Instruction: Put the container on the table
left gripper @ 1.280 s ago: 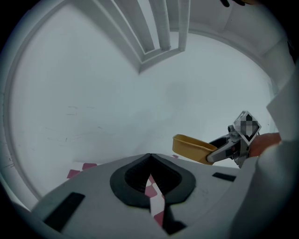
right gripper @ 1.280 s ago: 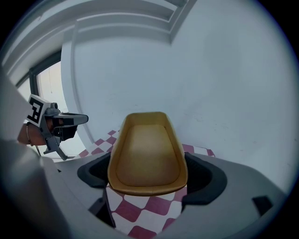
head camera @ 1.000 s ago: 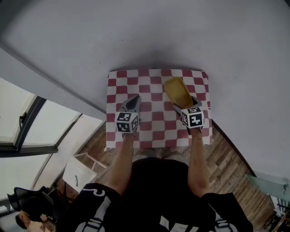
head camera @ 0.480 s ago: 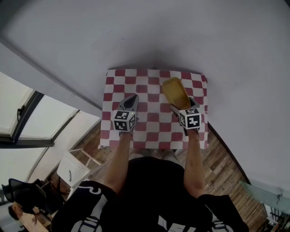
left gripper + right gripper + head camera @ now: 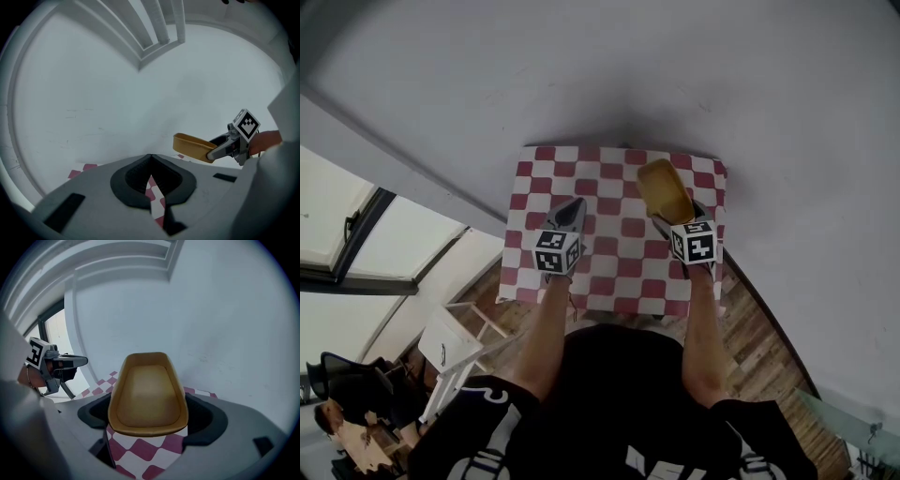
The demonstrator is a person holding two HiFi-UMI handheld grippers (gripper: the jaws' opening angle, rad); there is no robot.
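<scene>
**Container in your right grip, over the table's far right corner**

Your right gripper's dark fingers (image 5: pixel 212 419) stand wide apart and clamp the near end of the mustard-yellow oblong plastic container (image 5: pixel 149 392) from either side. The open, empty tub points away from you with its hollow facing up. The red-and-white checked cloth shows beneath its near end, and from the left gripper view the container (image 5: pixel 192 145) juts out of the right gripper (image 5: pixel 225 145) and looks lifted off the cloth.

In the head view the right gripper (image 5: pixel 678 217) hangs over the right side of the small table covered in checked cloth (image 5: pixel 609 272), with the container (image 5: pixel 663 190) reaching toward the far right corner.

The jaws of your left gripper (image 5: pixel 150 161) are brought together at the tips, with only a thin slit behind them and nothing between them. That gripper (image 5: pixel 572 214) hovers over the left half of the table, well apart from the container.

The table's far edge stands against a pale grey wall (image 5: pixel 609 75), and wooden plank floor (image 5: pixel 769 347) shows on its near right.
</scene>
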